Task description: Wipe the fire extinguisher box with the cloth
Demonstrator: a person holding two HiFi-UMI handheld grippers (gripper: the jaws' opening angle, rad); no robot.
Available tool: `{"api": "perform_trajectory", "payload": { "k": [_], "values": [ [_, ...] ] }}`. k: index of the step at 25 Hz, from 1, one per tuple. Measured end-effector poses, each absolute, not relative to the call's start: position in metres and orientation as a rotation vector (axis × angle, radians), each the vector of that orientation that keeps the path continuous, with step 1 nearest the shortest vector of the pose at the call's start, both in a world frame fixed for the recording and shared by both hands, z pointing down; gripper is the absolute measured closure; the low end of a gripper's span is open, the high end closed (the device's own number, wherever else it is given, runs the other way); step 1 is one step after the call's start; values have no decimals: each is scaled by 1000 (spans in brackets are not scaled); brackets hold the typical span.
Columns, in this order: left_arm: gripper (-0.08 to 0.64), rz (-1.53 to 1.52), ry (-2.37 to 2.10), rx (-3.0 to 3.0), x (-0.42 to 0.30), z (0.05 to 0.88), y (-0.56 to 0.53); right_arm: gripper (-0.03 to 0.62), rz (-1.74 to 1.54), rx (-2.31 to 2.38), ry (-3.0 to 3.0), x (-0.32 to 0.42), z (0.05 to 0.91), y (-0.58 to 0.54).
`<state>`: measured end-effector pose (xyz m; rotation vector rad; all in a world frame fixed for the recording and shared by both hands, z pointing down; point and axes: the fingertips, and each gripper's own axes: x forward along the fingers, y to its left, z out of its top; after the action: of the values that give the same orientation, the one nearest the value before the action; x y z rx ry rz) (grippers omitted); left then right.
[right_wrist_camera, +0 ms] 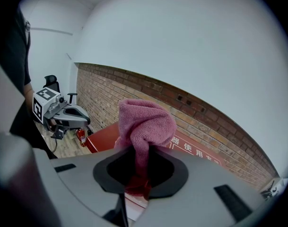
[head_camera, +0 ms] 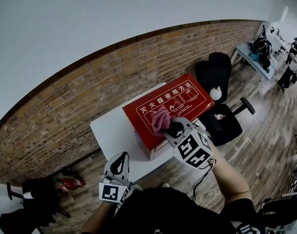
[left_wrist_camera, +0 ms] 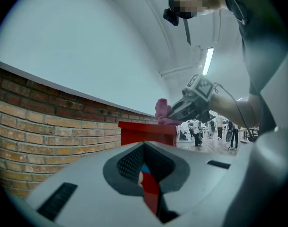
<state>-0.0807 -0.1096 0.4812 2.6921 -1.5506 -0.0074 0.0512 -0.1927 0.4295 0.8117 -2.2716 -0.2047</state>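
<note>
Pink cloth (head_camera: 161, 121) bunched in right hand-held gripper (head_camera: 170, 128), jaws clamped on it, resting on lid of fire extinguisher box (head_camera: 180, 97) near its front edge. Left hand-held gripper (head_camera: 117, 168) — jaws together, empty — apart from box, on its near side. Advice: keep cloth flat, overlapping strokes, light pressure — box could slide on bench (head_camera: 109, 130).

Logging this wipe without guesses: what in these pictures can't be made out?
- Pink knitted cloth, lower end: right gripper view, buried between the right gripper's jaws.
- Red fire extinguisher box, near side: head view, behind that gripper.
- Box lid's small diagrams: head view, too small.
</note>
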Motion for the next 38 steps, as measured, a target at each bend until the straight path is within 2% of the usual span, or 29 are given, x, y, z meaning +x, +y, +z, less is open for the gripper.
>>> {"api": "perform_trajectory", "payload": {
  "k": [38],
  "values": [
    [515, 11, -1578, 2687, -59, 479, -106, 529, -146, 955, -2264, 124, 429, -233]
  ]
}}
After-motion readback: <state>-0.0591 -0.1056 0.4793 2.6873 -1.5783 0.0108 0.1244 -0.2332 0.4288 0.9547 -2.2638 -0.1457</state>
